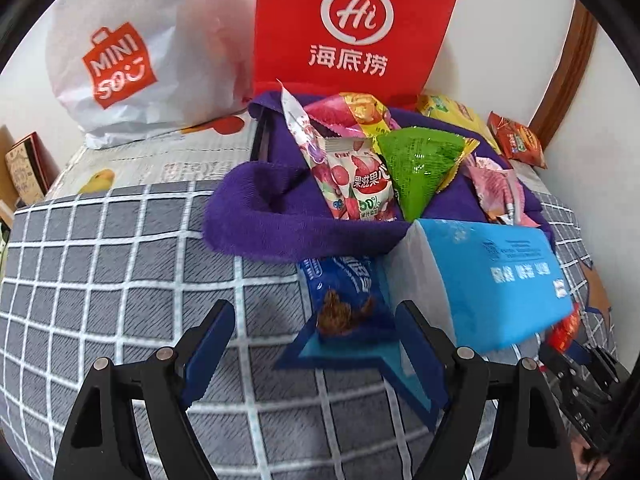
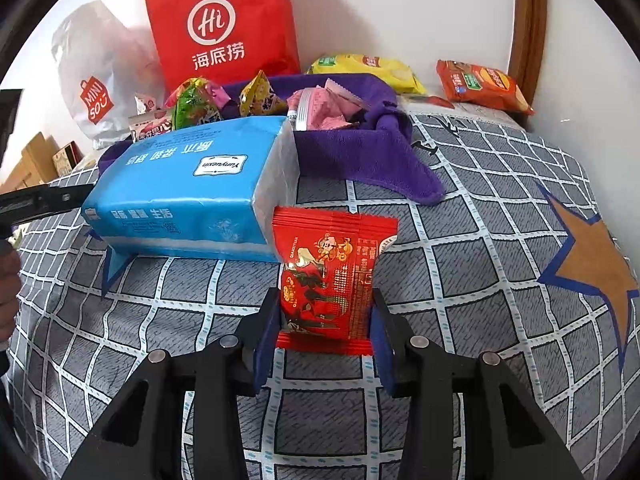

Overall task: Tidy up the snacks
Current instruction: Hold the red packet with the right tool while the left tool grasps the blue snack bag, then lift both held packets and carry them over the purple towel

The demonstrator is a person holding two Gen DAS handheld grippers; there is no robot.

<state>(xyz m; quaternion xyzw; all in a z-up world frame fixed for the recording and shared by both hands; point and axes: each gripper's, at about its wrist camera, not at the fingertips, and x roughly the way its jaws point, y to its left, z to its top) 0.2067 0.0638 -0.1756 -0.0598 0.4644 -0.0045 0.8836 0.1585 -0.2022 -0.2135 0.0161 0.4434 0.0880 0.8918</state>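
Red snack packet [image 2: 330, 280] clamped between right tongs [image 2: 326, 334].

Bed w/ grey grid-pattern sheet [image 2: 460, 208], white lines, blue-edged star prints: an orange star [image 2: 592, 276] at 3 o'clock in the right wrist view. Lying on it: purple towel [image 2: 360, 160] at 12 o'clock, bunched up, snack packets piled on top; blue tissue pack [image 2: 188, 184] just in front of the towel, touching its edge; dark blue snack packet [image 1: 344, 292] beside the tissue pack, partly under the towel edge in the left wrist view. At the back by the wall, 11–12 o'clock: white Miniso bag [image 1: 132, 60] and red Haidilao bag [image 1: 352, 28], upright. At 1–2 o'clock: yellow chip bag [image 2: 368, 70], orange chip bag [image 2: 480, 84], apart from each other.
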